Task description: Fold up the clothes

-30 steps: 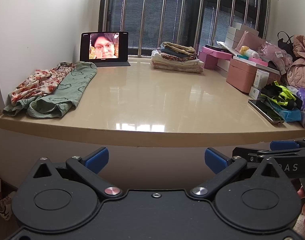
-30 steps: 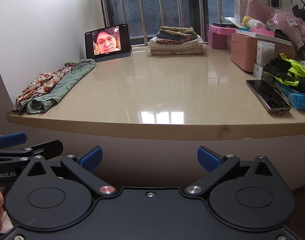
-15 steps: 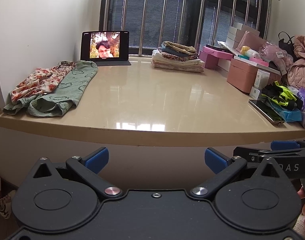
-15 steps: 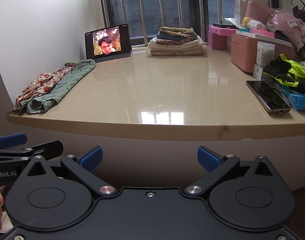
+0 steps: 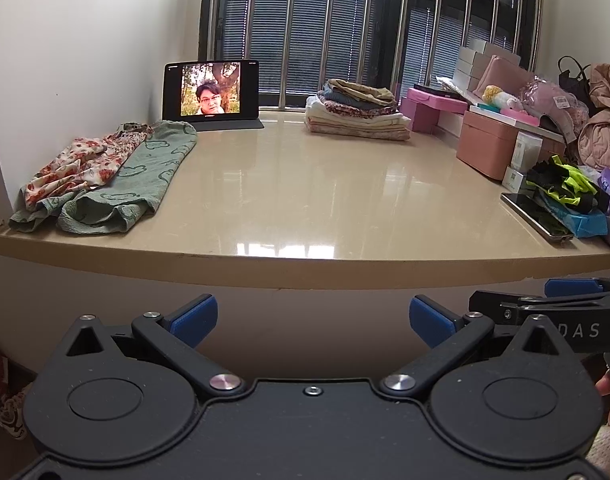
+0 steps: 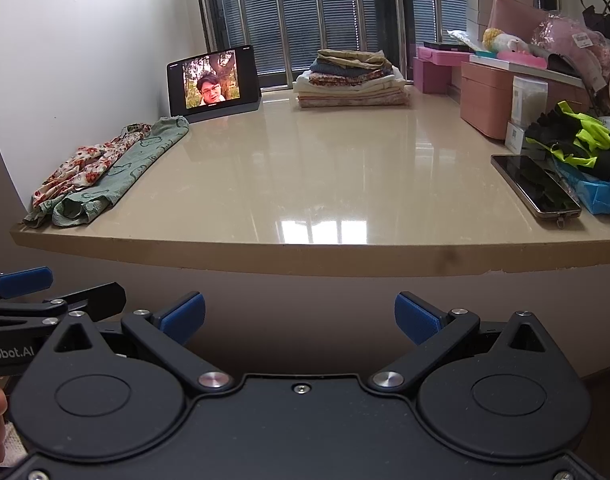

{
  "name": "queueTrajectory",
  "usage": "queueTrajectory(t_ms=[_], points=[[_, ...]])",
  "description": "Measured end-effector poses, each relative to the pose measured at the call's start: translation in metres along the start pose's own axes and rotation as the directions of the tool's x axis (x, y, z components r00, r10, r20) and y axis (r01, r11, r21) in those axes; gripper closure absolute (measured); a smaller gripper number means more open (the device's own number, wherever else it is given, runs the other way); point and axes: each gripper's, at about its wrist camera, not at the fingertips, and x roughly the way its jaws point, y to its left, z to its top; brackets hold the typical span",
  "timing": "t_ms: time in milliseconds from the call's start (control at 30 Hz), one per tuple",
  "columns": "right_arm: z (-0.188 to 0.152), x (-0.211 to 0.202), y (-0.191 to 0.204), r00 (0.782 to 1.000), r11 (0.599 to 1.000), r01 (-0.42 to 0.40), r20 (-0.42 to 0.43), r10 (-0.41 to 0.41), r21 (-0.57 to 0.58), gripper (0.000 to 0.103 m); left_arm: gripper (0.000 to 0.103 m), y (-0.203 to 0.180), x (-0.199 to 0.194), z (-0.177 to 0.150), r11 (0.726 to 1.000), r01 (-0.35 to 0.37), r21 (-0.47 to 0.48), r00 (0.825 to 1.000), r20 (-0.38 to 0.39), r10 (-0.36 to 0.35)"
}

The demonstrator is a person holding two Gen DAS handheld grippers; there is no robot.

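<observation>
Your left gripper (image 5: 313, 316) is spread wide with nothing between its blue pads, held low in front of the near edge of the beige counter (image 5: 313, 200). Your right gripper (image 6: 300, 314) is just as wide apart and just as empty, level with the other and close beside it; each one shows at the edge of the other's view.

Neither touches any cloth. The unfolded clothes lie at the near left corner of the counter, against the white wall: a green patterned garment (image 5: 141, 176) stretched out from near to far, and a red floral garment (image 5: 77, 166) bunched along its left side, partly over it. Both are well apart from your grippers.

The middle of the counter between you and them is bare and glossy. At the far left a tablet (image 5: 211, 91) stands upright with a video showing. At the far middle sits a stack of folded clothes (image 5: 357, 114), by the barred window.

On the right, a phone (image 6: 535, 188) lies flat near the front edge, just beside a blue bag (image 6: 601, 194) with black and neon-yellow fabric (image 6: 581, 140) heaped on it. Farther back stand pink boxes (image 5: 489, 148); their lids are shut, so you cannot tell what they contain, though small items rest on top.
</observation>
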Motion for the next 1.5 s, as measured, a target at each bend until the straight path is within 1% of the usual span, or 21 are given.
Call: queueTrajectory(t_ms=[633,1500], points=[[-0.0005,0.0029,0.0011,1.000,1.000,0.000,-0.019,0.000,0.007,0.001,0.000,-0.0042,0.0005,-0.0018,1.000,-0.015,0.014,1.000,-0.007,0.015],[0.0015,0.0034,-0.0007,1.000,1.000,-0.001,-0.021,0.001,0.001,0.001,0.000,-0.0020,0.0027,-0.0013,1.000,-0.008,0.008,1.000,-0.017,0.008]])
